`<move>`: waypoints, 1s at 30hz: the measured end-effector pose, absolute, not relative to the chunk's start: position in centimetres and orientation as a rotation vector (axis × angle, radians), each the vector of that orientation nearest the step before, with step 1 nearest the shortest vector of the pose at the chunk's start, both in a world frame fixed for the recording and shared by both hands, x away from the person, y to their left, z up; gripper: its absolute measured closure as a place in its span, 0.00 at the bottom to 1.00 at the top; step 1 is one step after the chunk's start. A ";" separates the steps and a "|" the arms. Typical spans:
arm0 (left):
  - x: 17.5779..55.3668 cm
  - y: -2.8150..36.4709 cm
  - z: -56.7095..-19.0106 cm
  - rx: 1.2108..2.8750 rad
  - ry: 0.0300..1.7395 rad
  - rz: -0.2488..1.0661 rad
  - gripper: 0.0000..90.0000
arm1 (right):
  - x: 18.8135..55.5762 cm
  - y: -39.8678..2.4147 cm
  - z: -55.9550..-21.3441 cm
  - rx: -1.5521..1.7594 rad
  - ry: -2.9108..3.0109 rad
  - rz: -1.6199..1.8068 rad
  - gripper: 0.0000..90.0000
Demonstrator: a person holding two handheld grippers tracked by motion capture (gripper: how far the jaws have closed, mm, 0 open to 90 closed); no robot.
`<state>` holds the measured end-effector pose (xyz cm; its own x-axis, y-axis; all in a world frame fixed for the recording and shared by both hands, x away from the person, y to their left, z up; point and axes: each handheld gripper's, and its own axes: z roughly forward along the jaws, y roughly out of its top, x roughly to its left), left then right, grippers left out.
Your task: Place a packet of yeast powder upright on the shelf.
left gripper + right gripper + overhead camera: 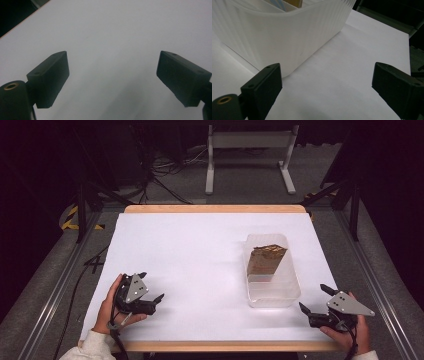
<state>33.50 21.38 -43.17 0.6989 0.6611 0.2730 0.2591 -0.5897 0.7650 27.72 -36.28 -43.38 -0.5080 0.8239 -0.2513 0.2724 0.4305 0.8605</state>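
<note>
A clear plastic tub [272, 296] stands on the right half of the white table [190, 255], and a brown, gold-topped packet [265, 261] leans inside it. The tub's ribbed wall [277, 42] rises just ahead of my right gripper [325, 82]. My right gripper [314, 298] rests at the front right corner, open and empty, just right of the tub. My left gripper [151, 286] lies near the front left, held in a hand, open with nothing between its jaws. In the left gripper view, my left gripper [112, 67] faces bare white tabletop.
The table has a wooden rim [215, 209] at the back and front. Beyond it lie a dark floor with cables [160, 167] and a white stand frame [250, 150]. Metal rails [50, 290] run along both sides.
</note>
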 end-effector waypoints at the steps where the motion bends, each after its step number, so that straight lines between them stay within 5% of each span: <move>1: 33.4 21.6 -43.3 2.183 0.699 0.724 0.13 | 27.7 -36.3 -43.4 0.921 2.002 1.037 0.11; 30: 30.5 27.9 -45.6 1.911 0.894 0.662 0.08 | 27.7 -36.3 -43.4 0.920 1.999 1.041 0.11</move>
